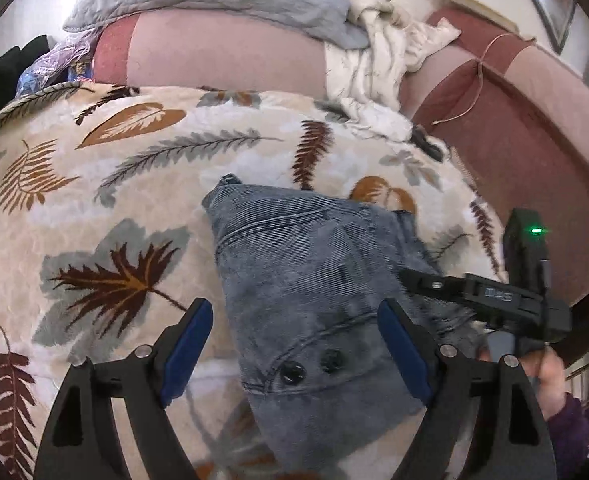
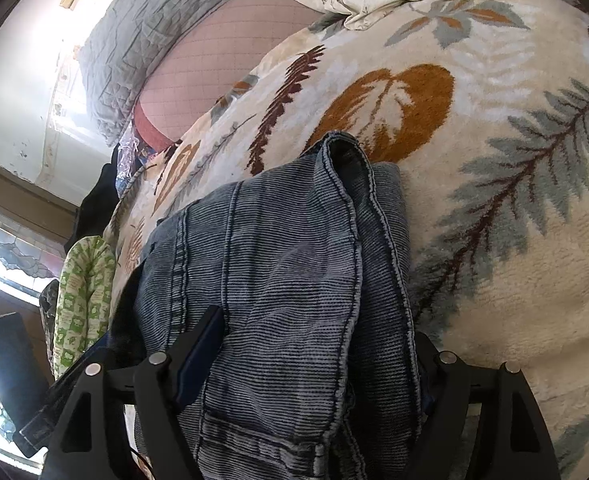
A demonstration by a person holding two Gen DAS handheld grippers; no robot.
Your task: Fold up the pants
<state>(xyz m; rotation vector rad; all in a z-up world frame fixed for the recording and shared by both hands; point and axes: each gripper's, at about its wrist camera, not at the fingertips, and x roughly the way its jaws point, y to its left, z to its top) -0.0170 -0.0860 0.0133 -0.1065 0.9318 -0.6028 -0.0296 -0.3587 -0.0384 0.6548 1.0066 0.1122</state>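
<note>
Both tools gape wide over faded blue pants (image 1: 318,280) folded thick on a leaf-print blanket (image 1: 94,184).

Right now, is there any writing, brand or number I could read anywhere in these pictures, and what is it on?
No text can be read for certain.
Right gripper: small pale marking on its black arm, too blurred to read.
Jeans: two dark buttons, no readable lettering.
Green patterned cloth: small printed squares, too small to tell if they hold words.
Leaf blanket: pattern only, no text.
</note>
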